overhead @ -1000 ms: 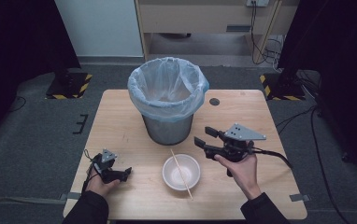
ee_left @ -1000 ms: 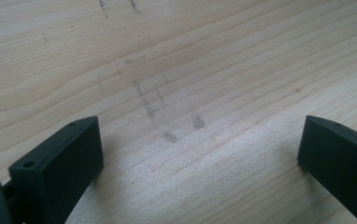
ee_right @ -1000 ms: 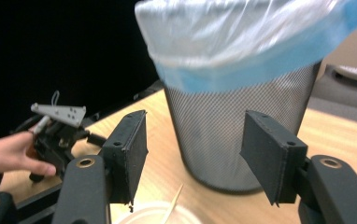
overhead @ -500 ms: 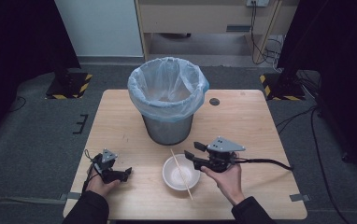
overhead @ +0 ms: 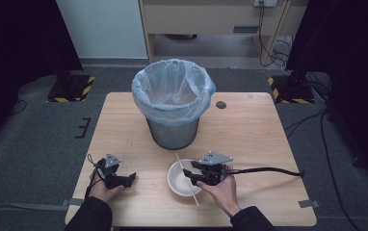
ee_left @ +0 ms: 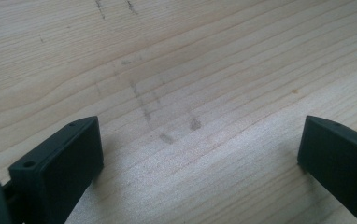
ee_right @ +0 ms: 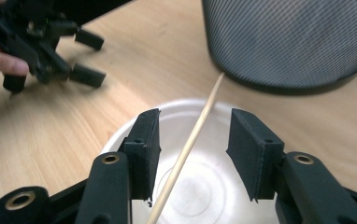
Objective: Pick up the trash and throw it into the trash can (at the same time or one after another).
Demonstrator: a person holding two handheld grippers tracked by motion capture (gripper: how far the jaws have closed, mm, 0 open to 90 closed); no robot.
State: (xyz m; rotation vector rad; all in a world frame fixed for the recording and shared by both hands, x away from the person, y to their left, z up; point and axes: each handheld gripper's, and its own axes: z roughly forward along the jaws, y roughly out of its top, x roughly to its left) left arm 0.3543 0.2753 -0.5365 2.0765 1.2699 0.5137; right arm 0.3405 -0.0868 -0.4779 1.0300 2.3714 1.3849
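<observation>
Now, on the pale, grainy wooden table [overhead: 249, 130], the left gripper [overhead: 129, 179] sits low at the near left with its blocky black jaws spread wide over bare wood, while the mesh metal bin [overhead: 173, 103] with its crinkled plastic liner stands behind. The right gripper [ee_right: 193, 140] has dropped from up beside the bin to the smooth round white bowl [overhead: 182, 177]. Its jaws have just been closing, yet remain parted on either side of the thin wooden stick [ee_right: 193, 137] lying across the bowl.
</observation>
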